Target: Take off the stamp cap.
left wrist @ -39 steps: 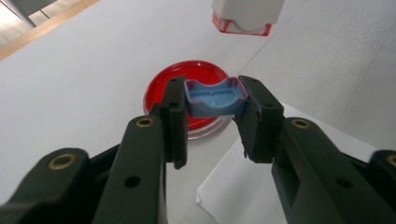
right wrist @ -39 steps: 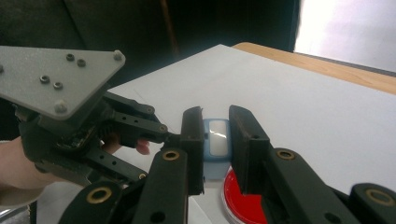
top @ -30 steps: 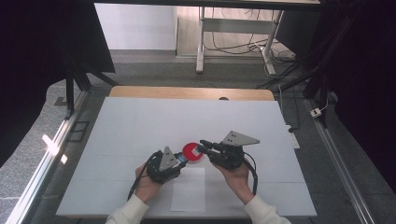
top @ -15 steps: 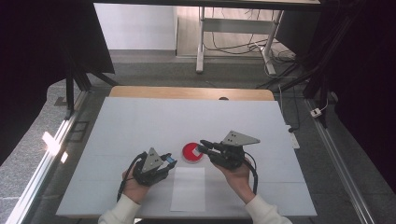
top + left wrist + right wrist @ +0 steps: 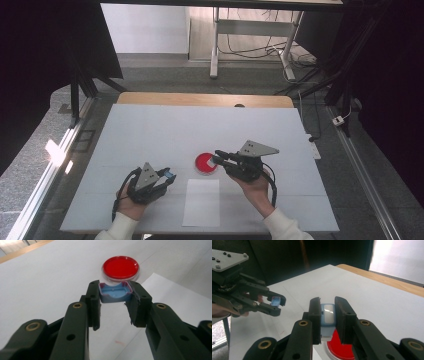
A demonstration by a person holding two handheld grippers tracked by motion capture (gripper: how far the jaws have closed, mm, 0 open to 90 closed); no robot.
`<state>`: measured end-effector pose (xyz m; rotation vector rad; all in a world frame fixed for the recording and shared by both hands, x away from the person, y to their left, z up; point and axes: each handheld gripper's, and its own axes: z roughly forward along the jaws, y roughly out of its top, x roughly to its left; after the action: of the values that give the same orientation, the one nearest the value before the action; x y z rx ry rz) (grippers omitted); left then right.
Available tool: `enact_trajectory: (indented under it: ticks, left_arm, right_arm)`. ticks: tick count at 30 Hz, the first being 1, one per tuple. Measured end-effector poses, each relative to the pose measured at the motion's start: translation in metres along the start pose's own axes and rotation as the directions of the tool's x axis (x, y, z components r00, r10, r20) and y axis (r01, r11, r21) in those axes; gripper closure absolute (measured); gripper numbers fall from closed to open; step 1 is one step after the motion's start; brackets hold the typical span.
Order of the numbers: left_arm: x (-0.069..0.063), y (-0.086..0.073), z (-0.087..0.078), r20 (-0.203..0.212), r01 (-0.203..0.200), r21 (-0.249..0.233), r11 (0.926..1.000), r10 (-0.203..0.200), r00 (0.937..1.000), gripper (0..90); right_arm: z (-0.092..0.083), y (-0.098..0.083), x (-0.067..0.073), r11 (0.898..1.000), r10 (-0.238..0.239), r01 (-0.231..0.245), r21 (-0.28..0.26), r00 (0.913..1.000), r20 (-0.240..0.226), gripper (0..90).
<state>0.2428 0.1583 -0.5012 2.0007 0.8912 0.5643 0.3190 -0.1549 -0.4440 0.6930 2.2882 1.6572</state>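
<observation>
Two blue plastic pieces [image 5: 114, 293] flank round red dish [image 5: 206, 162].

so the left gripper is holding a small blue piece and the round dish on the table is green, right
Not quite: the round dish is red, not green, as the left gripper view shows. The rest holds: the left gripper is shut on a small blue piece, and the dish sits on the table.

red dish [image 5: 340, 347] cut off below, half hidden by claw [image 5: 327, 315]

Bare table [image 5: 165, 135] beyond red dish [image 5: 205, 163]
</observation>
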Motion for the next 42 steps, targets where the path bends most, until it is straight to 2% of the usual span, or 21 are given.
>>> enact_trajectory:
  ticks: [7,20,25,34,42]
  left_arm:
    - [0.010,-0.013,-0.017,-0.031,0.035,0.001,0.9994,-0.035,0.9989,64.8]
    - [0.026,-0.039,-0.044,-0.060,0.099,0.015,0.9949,-0.098,0.9933,64.8]
    - [0.026,-0.044,-0.046,-0.057,0.102,0.025,0.9945,-0.100,0.9933,64.8]
    - [0.029,-0.045,-0.046,-0.063,0.107,0.021,0.9941,-0.105,0.9925,64.8]
    - [0.028,-0.046,-0.046,-0.061,0.105,0.024,0.9942,-0.103,0.9928,64.7]
  right_arm:
    - [0.000,0.000,0.000,1.000,-0.015,0.015,0.007,0.9999,0.006,75.3]
    - [0.000,0.002,-0.004,0.996,-0.082,0.082,0.038,0.9966,0.006,75.3]
    - [-0.001,0.002,-0.007,0.996,-0.085,0.085,0.042,0.9962,0.016,75.3]
    - [-0.005,0.004,-0.006,0.994,-0.100,0.098,0.056,0.9942,0.040,75.2]
    - [0.000,0.006,-0.005,0.992,-0.109,0.106,0.064,0.9934,0.037,75.2]
